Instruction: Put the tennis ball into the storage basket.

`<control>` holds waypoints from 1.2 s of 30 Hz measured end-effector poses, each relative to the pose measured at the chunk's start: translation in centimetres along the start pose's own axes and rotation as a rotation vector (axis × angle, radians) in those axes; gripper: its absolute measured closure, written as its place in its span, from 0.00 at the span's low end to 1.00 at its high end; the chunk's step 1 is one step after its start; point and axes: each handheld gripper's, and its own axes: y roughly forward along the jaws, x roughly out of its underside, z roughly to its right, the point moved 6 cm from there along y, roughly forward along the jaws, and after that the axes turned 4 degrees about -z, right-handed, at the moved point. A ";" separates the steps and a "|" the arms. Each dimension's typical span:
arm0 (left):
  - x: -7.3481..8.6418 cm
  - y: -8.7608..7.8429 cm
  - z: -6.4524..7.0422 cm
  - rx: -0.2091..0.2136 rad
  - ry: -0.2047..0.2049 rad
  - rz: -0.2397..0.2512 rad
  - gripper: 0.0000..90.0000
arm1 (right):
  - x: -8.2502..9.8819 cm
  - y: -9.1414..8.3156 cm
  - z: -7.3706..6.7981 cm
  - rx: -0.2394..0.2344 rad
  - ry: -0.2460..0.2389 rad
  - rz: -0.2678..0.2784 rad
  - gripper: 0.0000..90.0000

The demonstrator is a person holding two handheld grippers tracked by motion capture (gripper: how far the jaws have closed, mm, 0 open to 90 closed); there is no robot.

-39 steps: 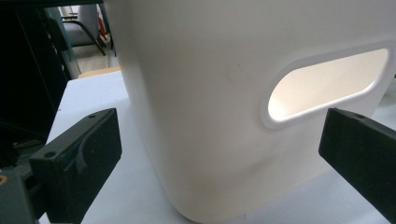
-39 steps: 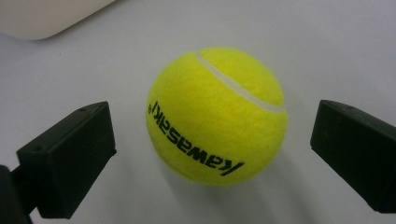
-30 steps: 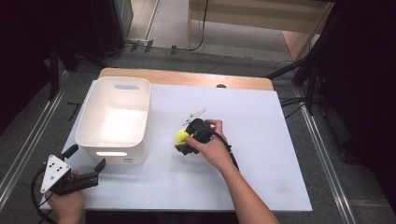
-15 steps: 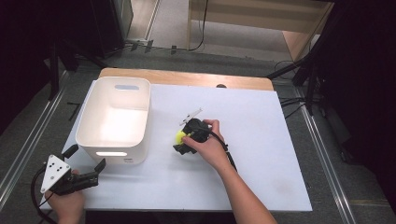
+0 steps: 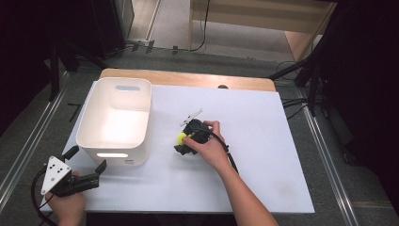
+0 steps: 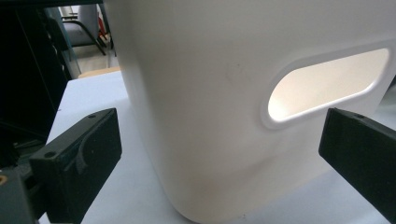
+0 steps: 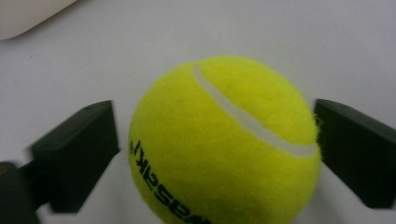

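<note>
The tennis ball (image 7: 224, 144) is being enclosed on the surface (image 5: 263, 141) by the right gripper (image 7: 215, 154), its closing fingers (image 7: 77, 154) at the ball's sides; transfer to the white bin (image 5: 115, 120) remains. The left gripper (image 6: 219, 154) is held spread, grasping nothing.

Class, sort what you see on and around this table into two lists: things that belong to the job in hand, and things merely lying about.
Belongs to the job:
- tennis ball, between the jaws of the right gripper, which have just been closing
- white bin, beside the ball
- left gripper, open, facing the bin

Lying about:
- cables on the floor beyond the table
</note>
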 end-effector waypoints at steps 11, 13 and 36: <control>0.0 0.0 0.0 0.002 -0.001 0.003 0.00 | -0.1 0.1 -0.1 -0.009 0.015 0.005 0.17; 0.0 0.0 0.0 0.001 -0.002 0.003 0.00 | -0.1 0.1 -0.1 -0.015 0.010 0.003 0.17; 0.0 0.0 0.0 0.001 -0.001 0.002 0.00 | -0.2 -1.2 0.3 -0.023 -0.010 0.009 0.25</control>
